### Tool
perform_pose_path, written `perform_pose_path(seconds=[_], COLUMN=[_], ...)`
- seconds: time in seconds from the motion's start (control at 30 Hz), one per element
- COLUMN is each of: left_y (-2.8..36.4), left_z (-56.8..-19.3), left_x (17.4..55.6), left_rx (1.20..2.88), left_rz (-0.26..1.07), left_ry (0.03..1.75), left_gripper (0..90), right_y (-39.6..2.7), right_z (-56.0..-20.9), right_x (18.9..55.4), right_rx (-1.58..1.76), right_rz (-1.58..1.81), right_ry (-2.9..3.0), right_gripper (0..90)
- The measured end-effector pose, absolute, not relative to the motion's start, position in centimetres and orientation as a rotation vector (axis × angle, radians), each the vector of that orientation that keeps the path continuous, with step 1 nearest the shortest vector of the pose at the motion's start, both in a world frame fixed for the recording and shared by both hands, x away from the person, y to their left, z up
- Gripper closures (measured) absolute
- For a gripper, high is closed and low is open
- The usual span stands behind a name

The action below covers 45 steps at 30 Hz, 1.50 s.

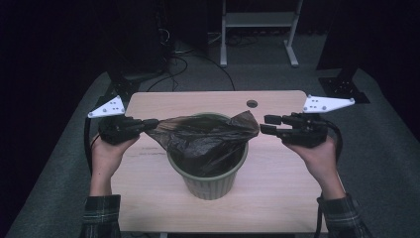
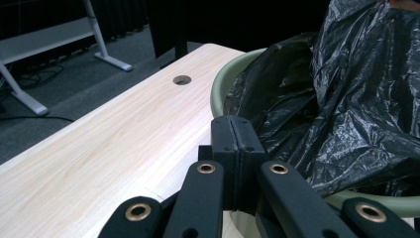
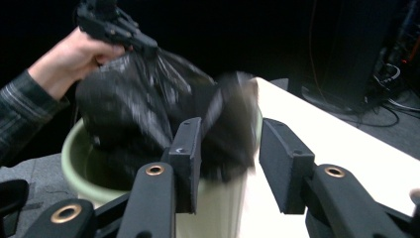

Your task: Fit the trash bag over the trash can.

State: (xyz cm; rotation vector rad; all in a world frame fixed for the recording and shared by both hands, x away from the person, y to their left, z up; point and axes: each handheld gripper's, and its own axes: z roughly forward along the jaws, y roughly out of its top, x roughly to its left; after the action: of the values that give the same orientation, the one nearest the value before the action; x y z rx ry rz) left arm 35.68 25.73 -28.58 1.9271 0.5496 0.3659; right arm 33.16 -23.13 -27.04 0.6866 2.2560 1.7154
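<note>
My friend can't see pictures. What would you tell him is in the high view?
Two hands hold black grippers over a wooden table, either side of a green bin with a black bag in it. The left gripper pinches the bag's edge and pulls it sideways; the right gripper is open beside the bag's other corner.

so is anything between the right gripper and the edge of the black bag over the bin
Nothing visible stands in the way. The right gripper has open jaws right beside the black bag's near edge over the green bin. The left gripper is shut on the bag's opposite edge.
</note>
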Motion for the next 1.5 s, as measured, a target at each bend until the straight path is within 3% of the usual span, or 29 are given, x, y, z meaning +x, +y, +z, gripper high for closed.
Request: perform_pose_path(seconds=[0.13,0.2,0.23,0.3,0.6,0.8,1.3,1.33,1.5], left_y=[25.6,25.5,25.5,25.7,26.5,26.6,28.0,27.9,27.8], left_z=[-28.7,-28.7,-28.8,-28.9,-29.2,-29.8,-32.0,-32.1,-32.1], left_x=[35.7,35.7,35.7,35.6,34.9,34.2,34.0,34.0,34.3], left_rx=[1.927,1.925,1.923,1.922,1.913,1.921,1.944,1.944,1.943], left_rz=[0.359,0.355,0.353,0.354,0.366,0.354,0.371,0.370,0.368], left_ry=[0.538,0.539,0.539,0.548,0.574,0.570,0.677,0.671,0.668], left_gripper=[89.8,89.8,89.8,89.8,89.8,89.8,89.8,89.8,89.8], right_y=[-20.9,-20.2,-20.2,-19.8,-21.8,-22.6,-22.5,-22.6,-24.7], right_z=[-26.1,-26.4,-26.4,-27.1,-28.6,-32.3,-37.2,-37.1,-34.9], right_x=[34.7,35.3,35.3,35.0,31.3,29.1,28.4,28.4,28.8], right_rx=[0.729,0.759,0.759,0.698,0.650,0.684,0.739,0.739,0.792], right_rz=[1.705,1.654,1.654,1.605,1.613,1.594,1.493,1.496,1.570], right_ry=[2.296,2.345,2.345,2.363,2.341,2.405,2.537,2.522,2.415], right_gripper=[53.5,67.2,67.2,90.0,90.0,90.0,90.0,81.7,72.9])
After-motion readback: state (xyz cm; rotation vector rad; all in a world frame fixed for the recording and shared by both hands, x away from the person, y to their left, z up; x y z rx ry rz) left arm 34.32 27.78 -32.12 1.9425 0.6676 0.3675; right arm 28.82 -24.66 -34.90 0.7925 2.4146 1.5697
